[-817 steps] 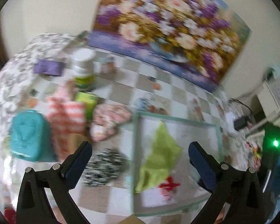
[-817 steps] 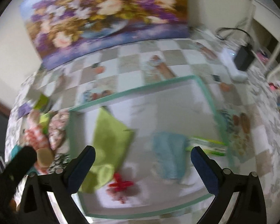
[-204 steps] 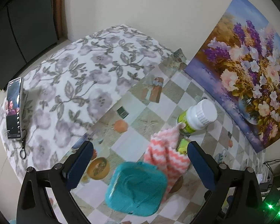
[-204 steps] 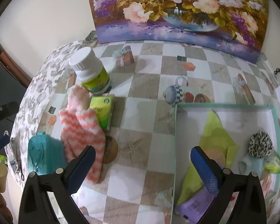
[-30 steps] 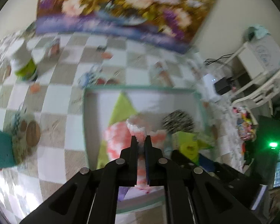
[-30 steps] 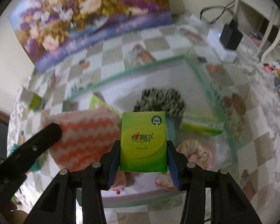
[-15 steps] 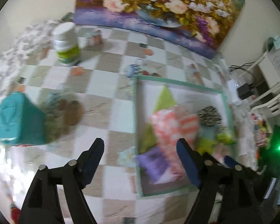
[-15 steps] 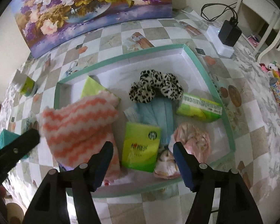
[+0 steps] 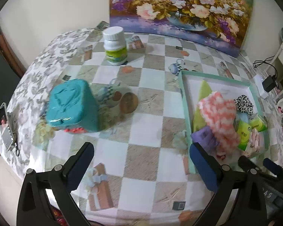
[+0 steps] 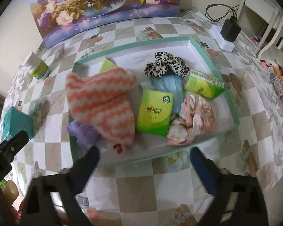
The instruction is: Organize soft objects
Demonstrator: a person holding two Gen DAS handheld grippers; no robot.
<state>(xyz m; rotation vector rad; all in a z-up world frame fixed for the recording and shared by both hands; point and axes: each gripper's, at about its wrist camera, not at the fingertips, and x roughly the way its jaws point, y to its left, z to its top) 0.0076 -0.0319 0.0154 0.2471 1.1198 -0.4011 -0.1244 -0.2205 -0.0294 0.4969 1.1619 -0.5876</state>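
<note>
Right wrist view: my right tongs [image 10: 142, 162] and left tongs [image 9: 141, 162] have just been opening, empty. The striped cloth [image 10: 101, 101] and tissue pack [image 10: 154, 111] lie in the tray [image 10: 213, 69]; I judge only the teal pouch [image 9: 71, 105], left of the tray, remains.

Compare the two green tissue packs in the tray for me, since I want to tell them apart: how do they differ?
The near tissue pack lies flat in the middle of the tray, partly over the light blue cloth; its face shows red script and a round dark-green mark. The far tissue pack sits by the tray's right wall beside the leopard scrunchie, turned crosswise, with a white printed band along its top edge. Both are bright green soft packs, untouched.
</note>
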